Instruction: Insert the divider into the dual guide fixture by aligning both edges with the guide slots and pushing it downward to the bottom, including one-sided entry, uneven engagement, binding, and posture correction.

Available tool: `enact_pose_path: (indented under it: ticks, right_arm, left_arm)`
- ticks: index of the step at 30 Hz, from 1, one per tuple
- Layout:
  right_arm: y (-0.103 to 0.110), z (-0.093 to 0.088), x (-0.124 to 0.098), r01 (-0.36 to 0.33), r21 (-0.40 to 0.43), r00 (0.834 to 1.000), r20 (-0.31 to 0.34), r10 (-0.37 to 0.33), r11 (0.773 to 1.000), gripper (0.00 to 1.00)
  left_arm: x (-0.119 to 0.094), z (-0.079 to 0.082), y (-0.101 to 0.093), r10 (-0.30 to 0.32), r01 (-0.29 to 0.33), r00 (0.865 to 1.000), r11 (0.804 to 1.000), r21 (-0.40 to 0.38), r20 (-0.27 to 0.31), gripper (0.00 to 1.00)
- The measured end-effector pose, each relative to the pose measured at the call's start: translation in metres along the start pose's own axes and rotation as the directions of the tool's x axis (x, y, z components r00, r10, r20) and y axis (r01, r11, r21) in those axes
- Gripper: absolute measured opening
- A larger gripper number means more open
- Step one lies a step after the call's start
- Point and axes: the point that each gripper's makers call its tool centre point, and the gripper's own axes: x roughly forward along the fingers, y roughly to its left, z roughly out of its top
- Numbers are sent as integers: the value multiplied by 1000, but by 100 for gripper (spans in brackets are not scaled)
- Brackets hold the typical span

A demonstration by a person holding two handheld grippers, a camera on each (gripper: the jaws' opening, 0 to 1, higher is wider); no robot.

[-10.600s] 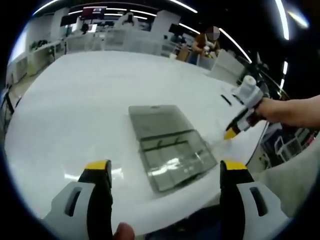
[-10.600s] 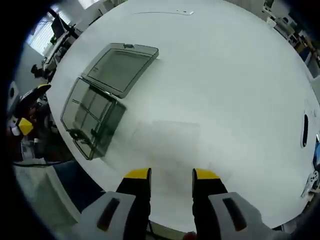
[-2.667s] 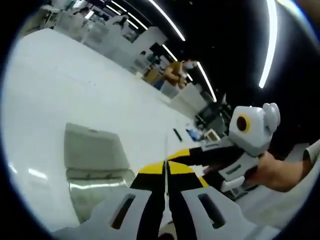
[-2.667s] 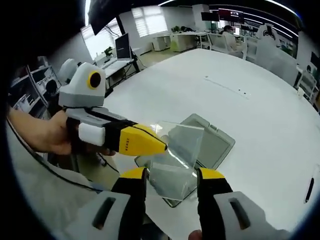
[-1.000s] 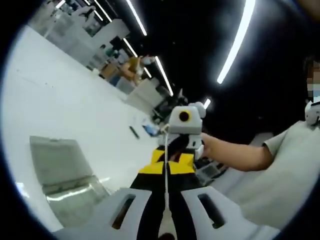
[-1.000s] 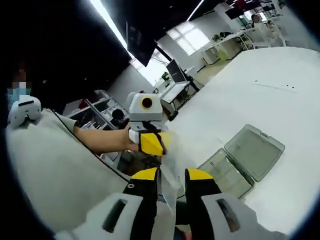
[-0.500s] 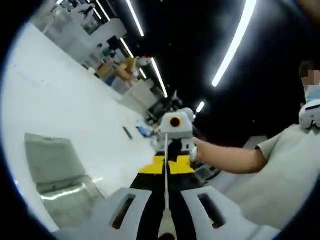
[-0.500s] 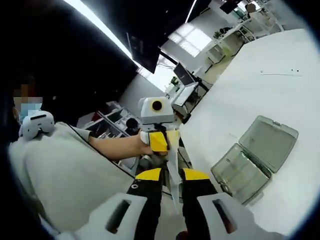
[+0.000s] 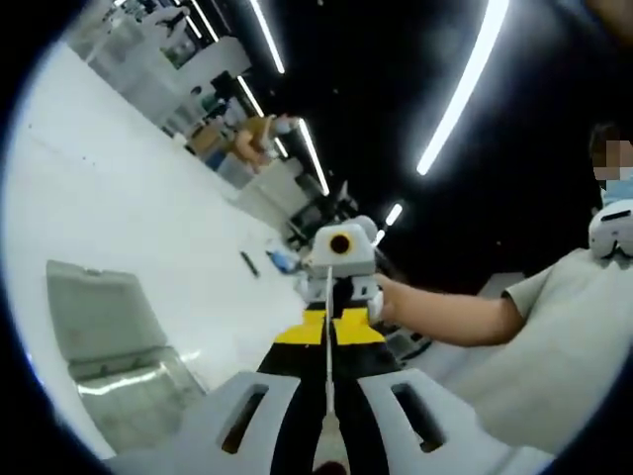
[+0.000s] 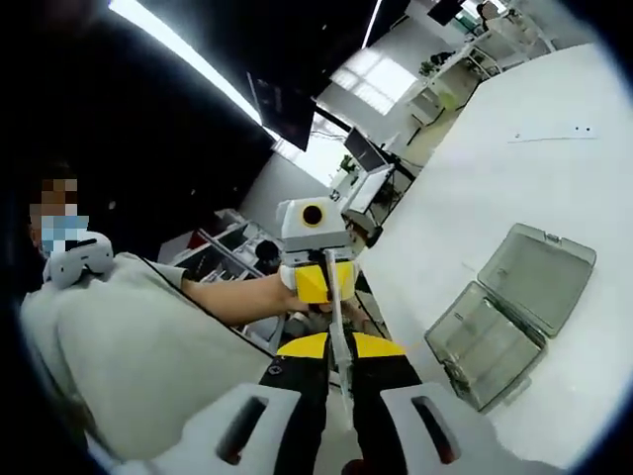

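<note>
A thin clear divider is seen edge-on, held up in the air well above the table. My left gripper is shut on one end of it. My right gripper is shut on the other end of the divider. The two grippers face each other, tip to tip: the right gripper stands just beyond my left jaws, and the left gripper just beyond my right jaws. The clear compartment box lies open on the white table, its lid flat beside it; the same box lies low on the right in the right gripper view.
The person holding the grippers fills one side of each view, with an arm and a light shirt. Small dark items lie near the table's far edge. Desks and monitors stand beyond the table.
Both grippers began open over the table; now they are raised off it and shut on the divider, facing each other. In the last half second hardly anything moved.
</note>
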Motion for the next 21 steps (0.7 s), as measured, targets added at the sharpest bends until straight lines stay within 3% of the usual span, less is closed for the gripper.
enact_pose_path:
  ticks: [12,21]
  right_arm:
    - [2,-1,2,4,25,1000,-7,-4,1000,0]
    - [-1,1,5,88,28,996,-32,-87,996,0]
  left_arm:
    - [-2,-2,2,-13,13,1000,999,-46,-1,0]
    - [-5,-1,8,24,-24,1000,1000,9,8,1]
